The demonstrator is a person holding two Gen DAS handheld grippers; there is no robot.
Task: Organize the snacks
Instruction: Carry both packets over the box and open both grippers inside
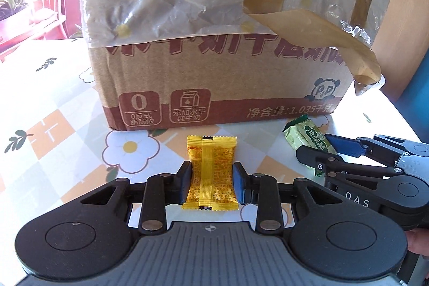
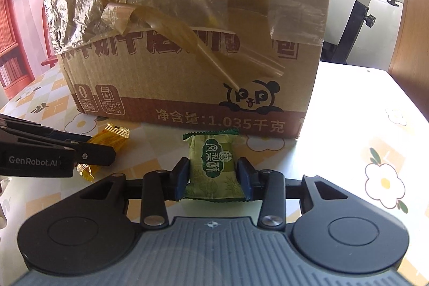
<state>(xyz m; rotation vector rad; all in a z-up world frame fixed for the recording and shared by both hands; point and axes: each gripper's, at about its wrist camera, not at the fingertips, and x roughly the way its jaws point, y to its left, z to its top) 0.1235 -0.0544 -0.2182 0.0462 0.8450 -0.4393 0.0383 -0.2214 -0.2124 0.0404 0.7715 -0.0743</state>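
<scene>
Gripping: left tongs (image 1: 212, 180) clenched on the yellow packet's (image 1: 210, 173) long sides.
Right tongs (image 2: 213, 176): pads flank the green packet (image 2: 214, 165); whether they pinch it, cannot tell.
Place: both on the desk (image 1: 53, 125), near the box (image 1: 214, 87).
Handling: light, crinkly, slippery film; filling likely crumbly, so hold mid-body, gently.

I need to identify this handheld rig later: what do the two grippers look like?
Both match: black linkage arms with silver pivot pins, blue finger pads, two round black hubs and a ribbed grey base. The left gripper reads "GenRobot.AI"; the right gripper shows "DAS". No cables visible.
</scene>
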